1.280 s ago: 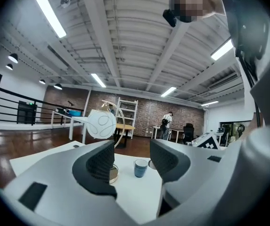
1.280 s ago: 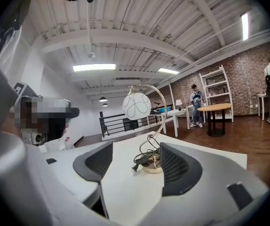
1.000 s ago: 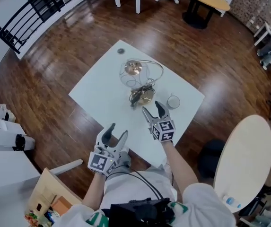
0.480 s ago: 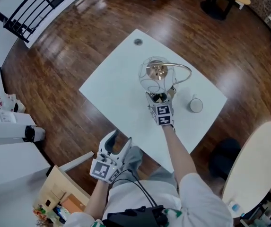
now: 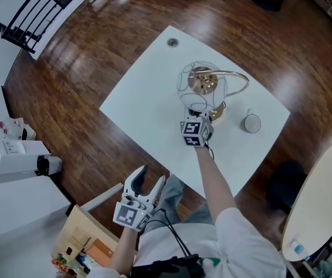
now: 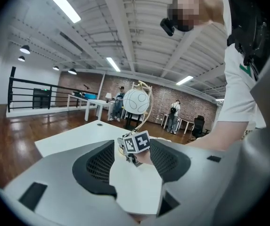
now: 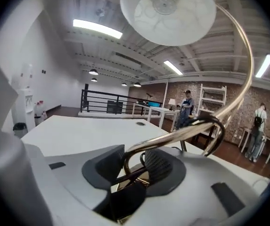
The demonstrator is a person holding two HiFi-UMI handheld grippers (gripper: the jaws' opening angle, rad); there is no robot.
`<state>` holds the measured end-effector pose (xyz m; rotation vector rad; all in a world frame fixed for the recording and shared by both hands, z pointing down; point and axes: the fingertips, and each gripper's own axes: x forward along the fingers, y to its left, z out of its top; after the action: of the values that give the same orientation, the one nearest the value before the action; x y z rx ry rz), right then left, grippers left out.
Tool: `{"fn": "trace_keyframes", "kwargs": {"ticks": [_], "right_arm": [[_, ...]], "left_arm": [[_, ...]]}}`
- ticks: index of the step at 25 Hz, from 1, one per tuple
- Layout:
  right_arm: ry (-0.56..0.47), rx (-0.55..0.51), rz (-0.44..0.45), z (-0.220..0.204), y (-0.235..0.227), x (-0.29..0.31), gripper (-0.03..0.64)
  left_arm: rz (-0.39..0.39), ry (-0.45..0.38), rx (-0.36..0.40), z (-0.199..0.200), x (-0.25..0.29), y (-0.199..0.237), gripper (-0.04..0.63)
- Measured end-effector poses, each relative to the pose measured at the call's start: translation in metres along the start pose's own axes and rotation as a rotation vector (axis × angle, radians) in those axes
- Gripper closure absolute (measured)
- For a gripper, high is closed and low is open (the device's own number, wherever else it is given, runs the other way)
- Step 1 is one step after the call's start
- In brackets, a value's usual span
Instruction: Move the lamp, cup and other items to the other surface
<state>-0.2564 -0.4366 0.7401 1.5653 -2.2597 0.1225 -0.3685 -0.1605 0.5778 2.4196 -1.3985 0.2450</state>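
The lamp (image 5: pixel 202 86), a wire-and-glass globe on a curved gold stem (image 7: pixel 198 126), stands mid-table. My right gripper (image 5: pixel 203 117) is at its base. Its jaws have just been closing, and in the right gripper view the right gripper (image 7: pixel 134 166) is shut on the gold stem. A small white cup (image 5: pixel 251 123) sits just right of the lamp. My left gripper (image 5: pixel 151 175) hangs off the table's near edge, open and empty. In the left gripper view the left gripper (image 6: pixel 134 160) faces the lamp (image 6: pixel 137 101).
The white square table (image 5: pixel 137 103) carries a small grey disc (image 5: pixel 172 41) at its far corner. A round beige table (image 5: pixel 319 196) stands to the right. A black railing (image 5: pixel 44 4) runs at the upper left, with cardboard boxes (image 5: pixel 84 242) at the lower left.
My right gripper has gone forward from the table's near side to the lamp's base and closed on the stem. My left gripper has dropped back off the table's edge.
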Motion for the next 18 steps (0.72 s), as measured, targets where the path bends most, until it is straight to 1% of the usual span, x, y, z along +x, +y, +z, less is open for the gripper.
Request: {"fn": "trace_keyframes", "kwargs": {"ticks": [1, 3, 7, 10, 14, 18], "right_arm": [[-0.005, -0.022, 0.013, 0.002, 0.002, -0.002, 0.478], [-0.014, -0.029, 0.035, 0.006, 0.002, -0.005, 0.493], [-0.023, -0.006, 0.026, 0.010, 0.002, -0.020, 0.494], [-0.059, 0.005, 0.024, 0.022, 0.002, -0.034, 0.492], [-0.084, -0.018, 0.070, 0.040, 0.011, -0.046, 0.490], [-0.106, -0.048, 0.065, 0.055, 0.012, -0.058, 0.495]], "left_arm": [[-0.004, 0.001, 0.001, -0.001, -0.001, -0.001, 0.382], [-0.011, 0.009, 0.004, -0.004, -0.001, -0.001, 0.382], [-0.025, 0.015, -0.004, -0.011, -0.002, 0.000, 0.382], [-0.046, 0.007, 0.001, -0.010, -0.001, -0.008, 0.382], [-0.060, -0.004, 0.004, -0.008, 0.001, -0.012, 0.382], [-0.074, -0.001, -0.025, 0.000, 0.006, -0.021, 0.382]]}}
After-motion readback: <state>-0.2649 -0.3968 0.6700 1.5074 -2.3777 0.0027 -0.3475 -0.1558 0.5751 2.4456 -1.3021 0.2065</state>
